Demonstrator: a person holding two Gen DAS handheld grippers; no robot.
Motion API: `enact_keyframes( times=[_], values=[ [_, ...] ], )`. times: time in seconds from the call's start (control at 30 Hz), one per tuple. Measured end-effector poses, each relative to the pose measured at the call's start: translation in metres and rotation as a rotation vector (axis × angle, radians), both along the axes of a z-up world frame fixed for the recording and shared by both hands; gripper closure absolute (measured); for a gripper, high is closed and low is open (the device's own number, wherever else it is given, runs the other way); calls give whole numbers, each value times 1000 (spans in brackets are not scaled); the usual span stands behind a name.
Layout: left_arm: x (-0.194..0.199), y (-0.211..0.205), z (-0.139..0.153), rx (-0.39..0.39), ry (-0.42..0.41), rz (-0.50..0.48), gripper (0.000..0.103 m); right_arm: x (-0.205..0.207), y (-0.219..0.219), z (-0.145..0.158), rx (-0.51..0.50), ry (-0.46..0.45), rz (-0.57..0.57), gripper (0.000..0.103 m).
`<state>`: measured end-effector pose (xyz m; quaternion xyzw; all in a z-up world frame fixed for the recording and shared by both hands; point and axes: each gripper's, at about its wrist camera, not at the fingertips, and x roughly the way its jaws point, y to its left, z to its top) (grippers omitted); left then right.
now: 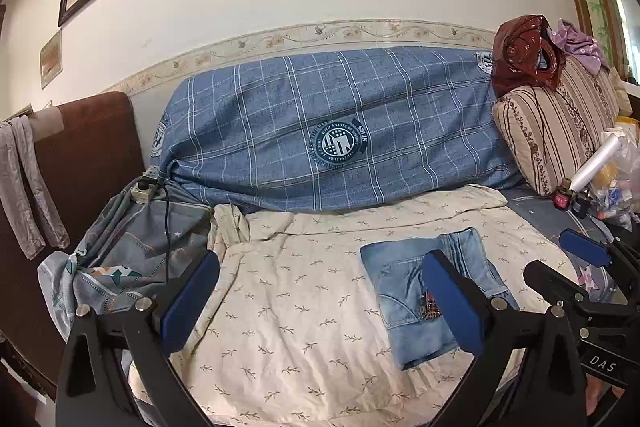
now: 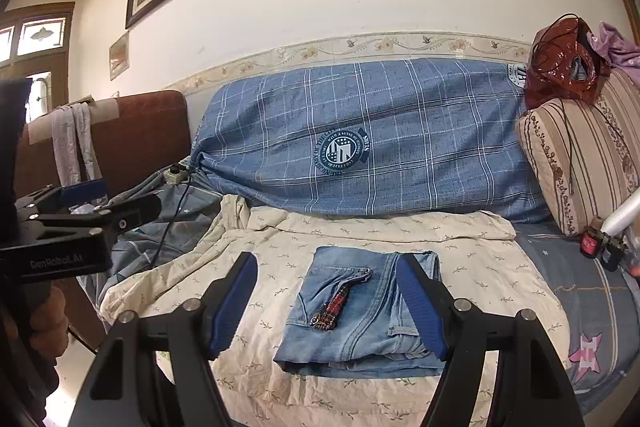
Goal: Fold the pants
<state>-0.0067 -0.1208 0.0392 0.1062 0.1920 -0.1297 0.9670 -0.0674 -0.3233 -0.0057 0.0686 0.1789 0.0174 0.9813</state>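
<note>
Light blue denim pants (image 1: 424, 291) lie folded into a compact rectangle on the cream leaf-print sheet (image 1: 296, 307) over the sofa seat. In the right wrist view the pants (image 2: 352, 311) show a zip and a red patterned trim on top. My left gripper (image 1: 320, 303) is open and empty, hovering above the sheet just left of the pants. My right gripper (image 2: 332, 303) is open and empty, held above and in front of the pants. The right gripper also shows at the right edge of the left wrist view (image 1: 576, 263).
A blue plaid cushion (image 1: 336, 131) lines the sofa back. A striped pillow (image 1: 556, 131) with a red-brown plastic bag (image 1: 524, 55) sits at right, with small bottles and bags (image 1: 600, 183). A grey patterned cloth, power strip and cable (image 1: 148, 223) lie at left by the brown armrest (image 1: 80, 163).
</note>
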Motion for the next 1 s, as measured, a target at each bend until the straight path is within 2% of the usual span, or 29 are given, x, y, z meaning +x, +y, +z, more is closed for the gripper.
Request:
enact_keyframes(
  times=[1.0],
  values=[
    [-23,14,15,-22,-67,-6,2,-2,9,1,-25,7,19,28]
  ],
)
